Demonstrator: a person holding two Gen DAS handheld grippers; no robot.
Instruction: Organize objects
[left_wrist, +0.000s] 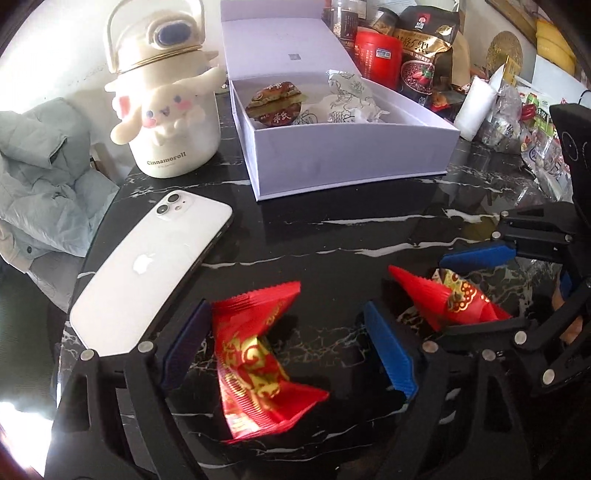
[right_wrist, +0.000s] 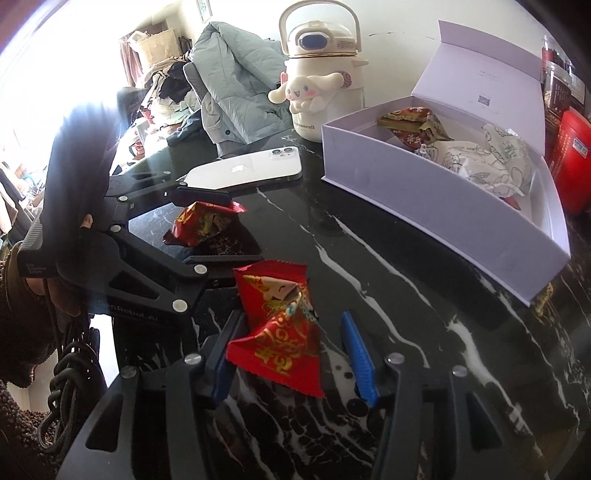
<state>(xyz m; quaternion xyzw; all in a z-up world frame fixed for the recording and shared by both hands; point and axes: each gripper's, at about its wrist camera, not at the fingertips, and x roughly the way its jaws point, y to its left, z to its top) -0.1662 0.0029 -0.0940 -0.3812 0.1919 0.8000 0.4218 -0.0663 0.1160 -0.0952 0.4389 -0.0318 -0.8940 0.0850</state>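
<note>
Two red candy packets on the black marble tabletop (left_wrist: 332, 229), one inside each tool's jaws.

Left gripper (left_wrist: 288, 350): jaws wide, released. Its red packet (left_wrist: 255, 354) lies flat on the tabletop between the blue pads. Left pad looks to be at the packet's edge; contact cannot be told. Right pad is clearly apart from it. Same packet seen from the right wrist camera as the darker wrapper (right_wrist: 201, 223) between that tool's black fingers.

Right gripper (right_wrist: 295, 354): jaws apart, not clamped. Second red packet (right_wrist: 280, 325) sits between the pads, crumpled, gold print up. Left pad is touching or just beside the packet's edge; right pad stands apart with bare tabletop between. From the left wrist camera the same packet (left_wrist: 450, 302) shows pointing out past the blue pad.

White box (left_wrist: 347, 147) open, lid (left_wrist: 280, 40) standing up at the back, toward the far side of the tabletop. Inside: a brown-red wrapped snack (left_wrist: 275, 101) at one end, white patterned wrappers (left_wrist: 351, 98) beside it.

White phone (left_wrist: 151, 266) face down near the left edge of the tabletop, just beside the left gripper. Cream bottle (left_wrist: 170, 110) with a plush-dog figure at the far left corner, next to the box. Red tin (left_wrist: 376, 55) and snack bags behind the box. Grey jacket (left_wrist: 40, 173) off the left edge.

A hand (right_wrist: 55, 295) grips the left tool's handle.
</note>
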